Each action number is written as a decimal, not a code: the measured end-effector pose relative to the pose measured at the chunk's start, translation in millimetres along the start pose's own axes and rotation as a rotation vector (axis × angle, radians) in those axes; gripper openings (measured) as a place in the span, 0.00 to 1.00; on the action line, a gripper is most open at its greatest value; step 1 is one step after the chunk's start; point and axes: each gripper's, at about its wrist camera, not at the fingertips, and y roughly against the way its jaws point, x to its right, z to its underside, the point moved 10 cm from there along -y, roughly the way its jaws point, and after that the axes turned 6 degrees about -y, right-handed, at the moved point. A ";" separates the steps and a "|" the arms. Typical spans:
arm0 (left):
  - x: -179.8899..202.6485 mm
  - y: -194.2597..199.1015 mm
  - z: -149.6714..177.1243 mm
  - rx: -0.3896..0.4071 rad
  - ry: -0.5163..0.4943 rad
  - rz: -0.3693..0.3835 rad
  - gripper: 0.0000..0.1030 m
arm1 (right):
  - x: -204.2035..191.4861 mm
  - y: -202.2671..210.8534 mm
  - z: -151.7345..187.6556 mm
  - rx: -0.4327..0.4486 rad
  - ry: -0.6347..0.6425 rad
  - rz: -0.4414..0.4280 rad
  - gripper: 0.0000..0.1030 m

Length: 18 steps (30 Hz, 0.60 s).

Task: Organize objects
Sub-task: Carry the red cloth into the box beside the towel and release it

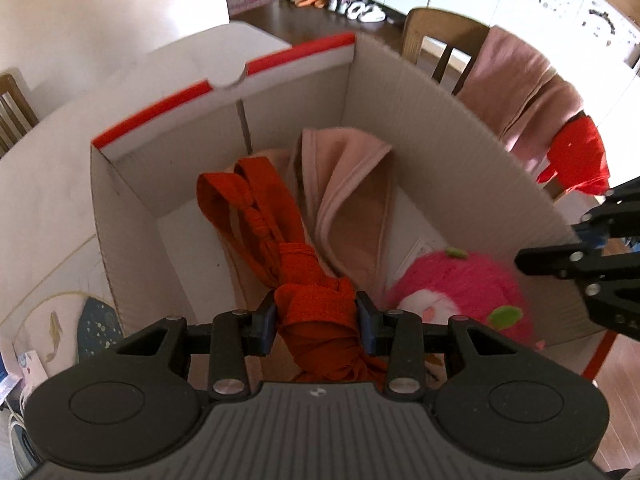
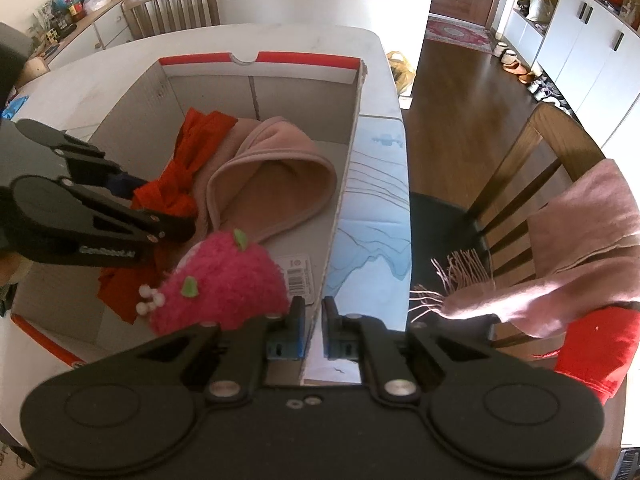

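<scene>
Orange knotted cloth (image 1: 316, 304) hangs clamped in my left gripper (image 1: 316, 316) over the box (image 1: 460, 128); soft, light and floppy, so I grip its bunched knot. My right gripper (image 2: 312, 328) pinches the box wall.

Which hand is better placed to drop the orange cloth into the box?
Left. The left gripper is already clamped on the orange cloth over the open cardboard box, while the right gripper is pinching the box's side wall.
</scene>
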 end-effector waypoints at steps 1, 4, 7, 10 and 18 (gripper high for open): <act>-1.3 -2.3 2.2 -0.011 0.004 0.004 0.38 | -0.3 0.2 -0.2 0.001 0.001 0.001 0.07; -5.5 -7.3 6.9 -0.030 0.020 0.009 0.38 | -0.9 0.5 -0.4 0.002 0.003 0.002 0.07; -4.7 -6.6 7.5 -0.029 0.012 0.010 0.40 | -0.8 0.4 -0.1 0.001 0.002 0.003 0.07; -4.2 -3.1 7.0 -0.016 0.019 0.021 0.43 | -1.0 0.6 -0.2 0.001 -0.002 0.004 0.07; -2.3 27.1 8.5 0.056 0.014 0.051 0.56 | -0.7 -0.2 -0.2 -0.002 -0.003 0.012 0.07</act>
